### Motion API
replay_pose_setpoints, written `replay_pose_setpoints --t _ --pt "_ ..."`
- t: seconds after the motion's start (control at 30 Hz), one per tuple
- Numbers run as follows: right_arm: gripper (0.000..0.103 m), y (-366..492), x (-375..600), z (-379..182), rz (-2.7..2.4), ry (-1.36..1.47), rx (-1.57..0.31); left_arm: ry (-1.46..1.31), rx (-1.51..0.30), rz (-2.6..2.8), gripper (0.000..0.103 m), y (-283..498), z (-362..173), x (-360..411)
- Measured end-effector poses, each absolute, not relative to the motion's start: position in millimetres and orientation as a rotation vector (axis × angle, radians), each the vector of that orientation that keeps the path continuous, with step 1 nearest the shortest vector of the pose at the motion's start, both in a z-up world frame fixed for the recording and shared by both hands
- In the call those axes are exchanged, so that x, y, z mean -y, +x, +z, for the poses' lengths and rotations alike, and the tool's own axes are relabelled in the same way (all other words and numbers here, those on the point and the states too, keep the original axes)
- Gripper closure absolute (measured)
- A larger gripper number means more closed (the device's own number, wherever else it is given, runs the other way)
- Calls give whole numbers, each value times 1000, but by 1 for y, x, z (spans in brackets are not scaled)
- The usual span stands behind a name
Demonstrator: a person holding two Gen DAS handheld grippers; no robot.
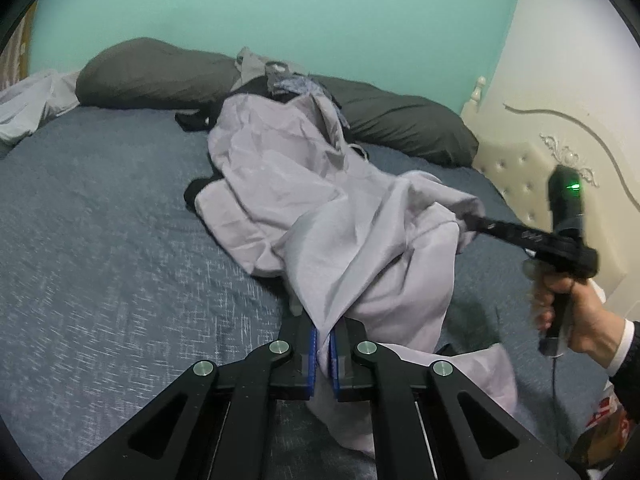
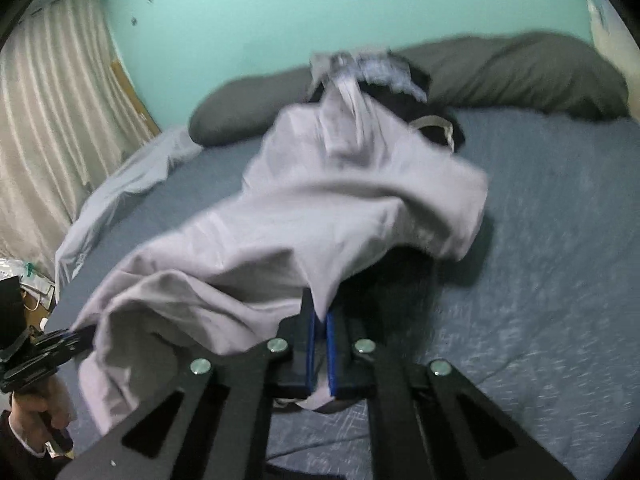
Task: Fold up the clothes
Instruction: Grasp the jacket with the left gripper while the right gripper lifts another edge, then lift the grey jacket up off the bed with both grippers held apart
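Observation:
A crumpled pale lilac garment lies stretched across the blue-grey bed, its far end on a heap of dark clothes. My left gripper is shut on the garment's near edge, cloth pinched between the blue pads. In the left wrist view the right gripper bites into the cloth's right edge, held by a hand. In the right wrist view the right gripper is shut on the lilac garment, lifted off the bed and blurred. The left gripper grips the cloth at lower left.
Two dark grey pillows lie along the teal wall. A pile of dark and patterned clothes sits between them. A cream tufted headboard stands at right. A pale sheet and curtains are at left.

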State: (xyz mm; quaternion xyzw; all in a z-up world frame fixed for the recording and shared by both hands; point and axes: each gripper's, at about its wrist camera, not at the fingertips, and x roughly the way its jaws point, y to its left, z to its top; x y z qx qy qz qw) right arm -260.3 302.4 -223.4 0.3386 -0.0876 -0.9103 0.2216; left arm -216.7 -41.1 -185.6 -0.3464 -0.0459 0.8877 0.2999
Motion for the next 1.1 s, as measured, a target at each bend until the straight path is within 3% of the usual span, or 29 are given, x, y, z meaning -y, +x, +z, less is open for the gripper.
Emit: replay_pose_setpoints --t 0.53,1.1 --pt "99 -164 -294 29 -2571 541 199 -704 23 2434 99 -185 18 83" --pt "100 -36 -294 218 -2615 303 99 -562 38 2333 99 -143 161 79"
